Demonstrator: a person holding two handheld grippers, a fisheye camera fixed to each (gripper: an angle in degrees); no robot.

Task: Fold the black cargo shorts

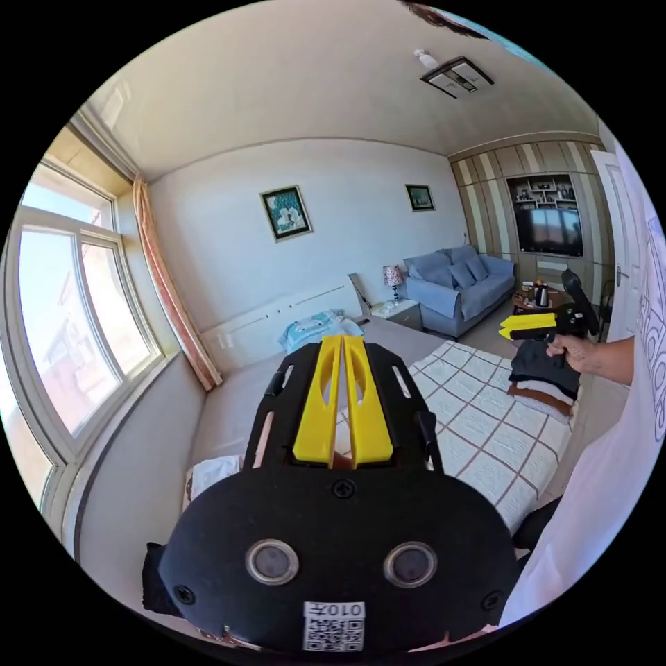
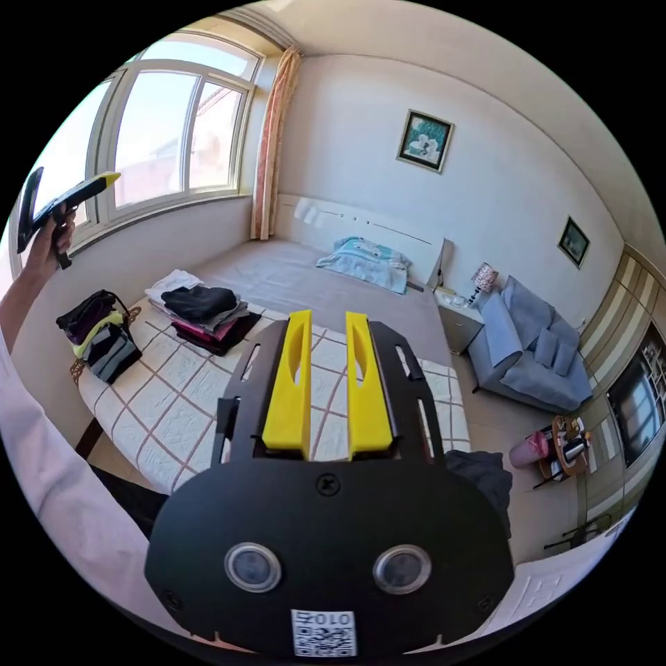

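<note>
1. Your left gripper (image 1: 343, 341), seen in the left gripper view, has its two yellow jaws nearly pressed together with only a slit between them, and nothing is held. It is raised over the quilted white bed cover with brown grid lines (image 1: 485, 423). Your right gripper (image 1: 528, 326) shows at the far right, jaws together and empty, above a folded stack with a dark garment on top (image 1: 542, 368).

2. In the right gripper view your right gripper (image 2: 328, 319) has a narrow gap between its jaws and holds nothing. A dark crumpled garment (image 2: 485, 475) lies at the bed's near corner, just to the right of the tool's body; I judge this to be the black cargo shorts, though partly hidden, so its long axis cannot be told. Folded clothes stacks (image 2: 201, 309) sit well apart on the far left side. Your left gripper (image 2: 104, 179) is up by the window.

3. Your right gripper is nearer the shorts; the reach goes down and rightward.
</note>
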